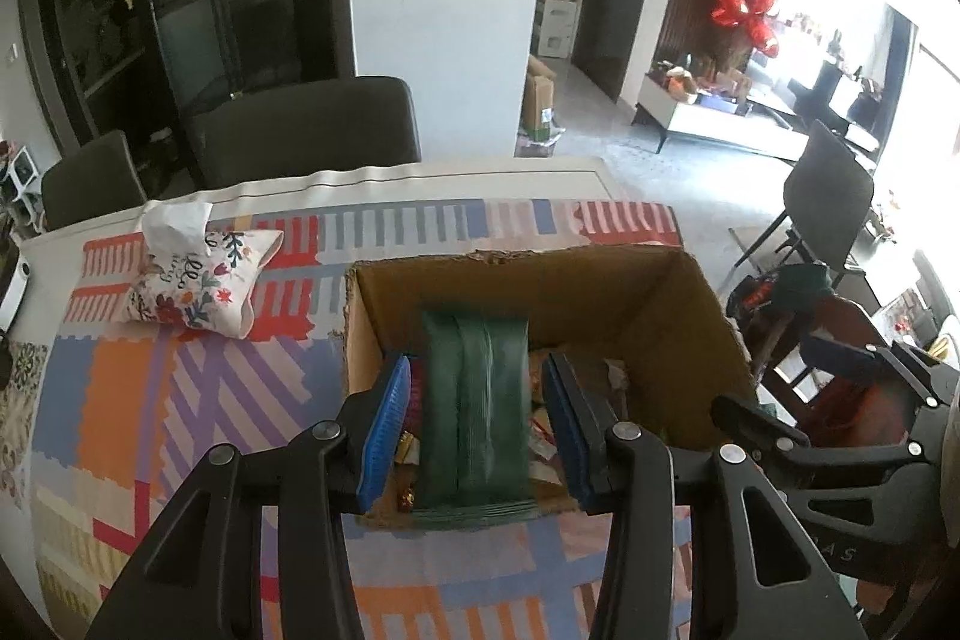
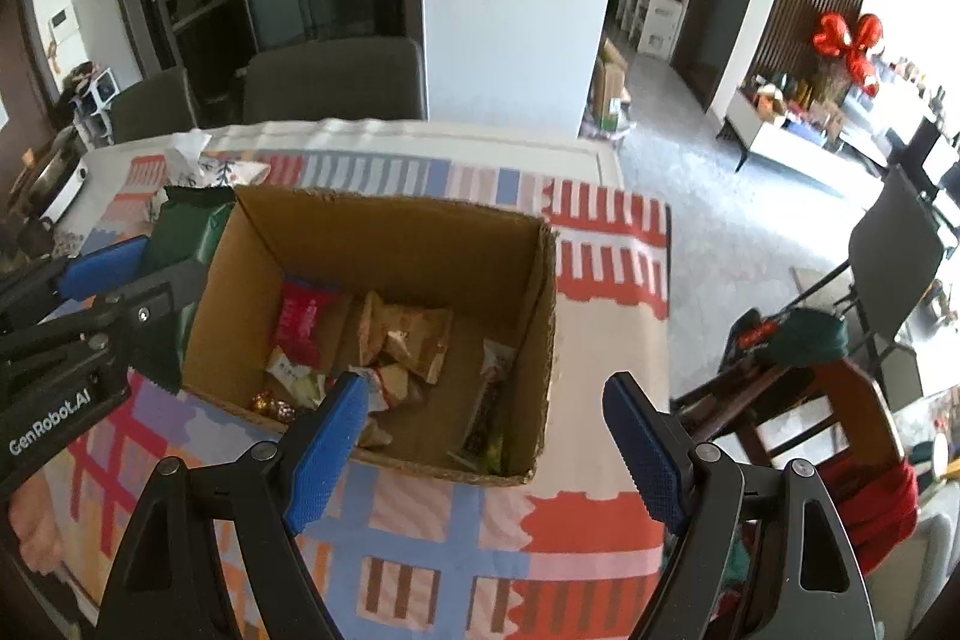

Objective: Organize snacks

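1. My left hand-held gripper (image 1: 474, 424) has a dark green snack packet (image 1: 474, 400) between its blue pads; whether the pads press on it or stand just off its sides I cannot tell, so I cannot call it a firm grip.
2. That packet hangs just ahead of the left hand-held gripper, over the near-left edge of the open cardboard box (image 2: 384, 226); from the right wrist view it looks partly outside the box's left wall, so I judge it not yet dropped in.
3. My right hand-held gripper (image 2: 486, 403) is wide open and holds nothing; the box lies just ahead of it and slightly to its left.
4. Already inside the box: a red packet (image 2: 303, 319), several tan wrapped snacks (image 2: 408, 334), a gold foil sweet (image 2: 270, 405) and a long bar (image 2: 489, 400) by the right wall.
5. No loose snacks show on the patterned worktop (image 2: 432, 508) around the box, so I judge the sorting to be near its end, the green packet being the piece left.
6. Writing: "GenRobot.AI" reads on the left gripper's body in the right wrist view. The floral tissue pouch (image 1: 201, 283) far left of the box bears lettering too small to read, as are the snack labels.
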Demonstrator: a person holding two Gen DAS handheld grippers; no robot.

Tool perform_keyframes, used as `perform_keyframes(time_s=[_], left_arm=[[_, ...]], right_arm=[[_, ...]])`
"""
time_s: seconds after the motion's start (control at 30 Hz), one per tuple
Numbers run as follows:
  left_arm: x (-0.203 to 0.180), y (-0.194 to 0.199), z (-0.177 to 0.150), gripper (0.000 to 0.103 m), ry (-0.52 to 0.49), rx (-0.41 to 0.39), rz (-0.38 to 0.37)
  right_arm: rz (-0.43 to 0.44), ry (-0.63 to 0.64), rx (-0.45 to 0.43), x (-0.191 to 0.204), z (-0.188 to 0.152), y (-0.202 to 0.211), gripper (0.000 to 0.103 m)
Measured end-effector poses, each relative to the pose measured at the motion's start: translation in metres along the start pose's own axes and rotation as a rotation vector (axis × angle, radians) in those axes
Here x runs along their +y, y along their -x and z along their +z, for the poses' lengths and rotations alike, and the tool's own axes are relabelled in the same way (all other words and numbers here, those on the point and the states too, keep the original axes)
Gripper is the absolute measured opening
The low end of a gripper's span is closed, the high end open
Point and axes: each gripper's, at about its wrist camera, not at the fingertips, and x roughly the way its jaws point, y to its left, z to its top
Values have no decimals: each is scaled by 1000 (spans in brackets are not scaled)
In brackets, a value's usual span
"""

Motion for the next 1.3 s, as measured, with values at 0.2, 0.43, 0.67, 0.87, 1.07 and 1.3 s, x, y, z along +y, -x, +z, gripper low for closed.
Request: perform_keyframes(time_s=[0.2,0.43,0.67,0.87,1.07,1.3], left_arm=[[0,4,-9,57,-18,2,21],[0,32,-30,65,-14,-52,50],[1,69,-65,75,-7,-133,73],[2,101,-105,87,-3,-218,94],[-7,131,-147,92,-46,-305,126],[-15,158,-184,98,-67,-387,153]], right_arm=[[-16,-6,8,-2,-4,-2,81],[-14,-2,-41,3,-16,16,81],[-7,-11,-146,10,-44,47,85],[-20,5,-248,21,-84,76,89],[-16,23,-325,27,-122,105,89],[-42,-1,-434,27,-172,140,89]])
